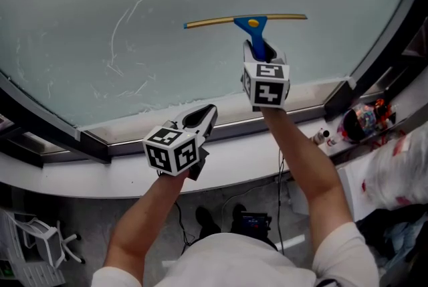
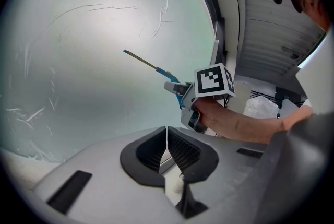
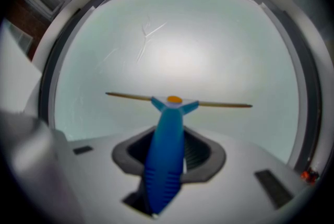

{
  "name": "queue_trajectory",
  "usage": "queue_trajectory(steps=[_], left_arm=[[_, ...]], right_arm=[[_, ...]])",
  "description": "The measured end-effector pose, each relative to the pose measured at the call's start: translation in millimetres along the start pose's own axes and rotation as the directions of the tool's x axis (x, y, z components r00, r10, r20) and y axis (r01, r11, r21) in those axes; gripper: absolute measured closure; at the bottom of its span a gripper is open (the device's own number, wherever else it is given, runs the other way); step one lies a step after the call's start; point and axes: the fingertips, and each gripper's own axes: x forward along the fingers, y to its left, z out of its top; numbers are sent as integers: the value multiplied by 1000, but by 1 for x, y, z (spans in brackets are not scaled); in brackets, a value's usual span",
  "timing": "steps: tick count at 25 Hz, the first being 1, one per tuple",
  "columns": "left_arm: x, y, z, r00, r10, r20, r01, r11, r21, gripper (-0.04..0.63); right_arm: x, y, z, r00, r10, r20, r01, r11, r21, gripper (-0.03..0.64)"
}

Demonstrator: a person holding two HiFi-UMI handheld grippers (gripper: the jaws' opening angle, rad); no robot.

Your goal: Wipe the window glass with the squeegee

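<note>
Holding squeegee at window glass.
My right gripper pinches its handle; my left gripper is pressed together.

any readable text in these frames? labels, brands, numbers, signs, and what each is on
No text can be read in any view.
Cubes on the left gripper and right gripper: black-and-white square markers only, no letters or numbers.
On the squeegee: no brand or label shows.
On the colourful packet at the right edge: print too small to read.
</note>
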Motion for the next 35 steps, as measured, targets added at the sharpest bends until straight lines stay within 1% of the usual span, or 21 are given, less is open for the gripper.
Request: queue_trajectory(steps=[12,25,35], left_arm=[[-3,2,-7,1000,18,-7,-18,1000,-6,561],[-3,3,-7,1000,17,-5,-17,1000,-6,561],[-3,5,-15,1000,17,-19,-18,1000,-21,561]], right_arm=[[0,2,-13,1000,5,-24,-5,1000,-7,471],[0,3,-15,1000,4,-26,-4,1000,-8,471],[2,7,-33,999,13,-50,-13,1000,5,471]])
